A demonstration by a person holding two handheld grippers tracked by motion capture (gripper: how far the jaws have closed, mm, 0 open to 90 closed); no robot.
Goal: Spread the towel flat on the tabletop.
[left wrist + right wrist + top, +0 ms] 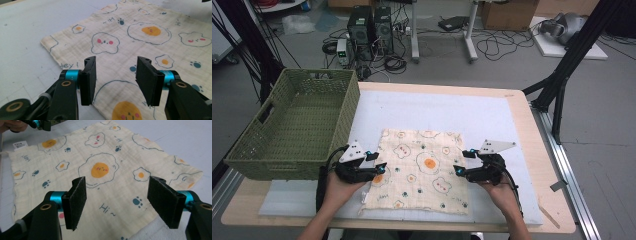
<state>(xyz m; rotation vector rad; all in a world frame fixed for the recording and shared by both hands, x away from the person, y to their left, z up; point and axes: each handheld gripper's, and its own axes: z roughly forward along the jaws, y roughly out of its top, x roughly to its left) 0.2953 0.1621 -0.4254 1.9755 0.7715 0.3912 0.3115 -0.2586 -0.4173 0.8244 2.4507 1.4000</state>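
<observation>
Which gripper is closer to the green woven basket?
Left. The left gripper hangs over the egg-print cloth's left edge, just beside the green woven basket; the right gripper hangs over the cloth's far-side edge.

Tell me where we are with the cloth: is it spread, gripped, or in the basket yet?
Spread looks done: the printed cloth lies flat on the white mat. Nothing is gripped: the left gripper and right gripper sit at its side edges with jaws open, pads off the fabric. The green basket holds no cloth, so any folding or stowing remains.
</observation>
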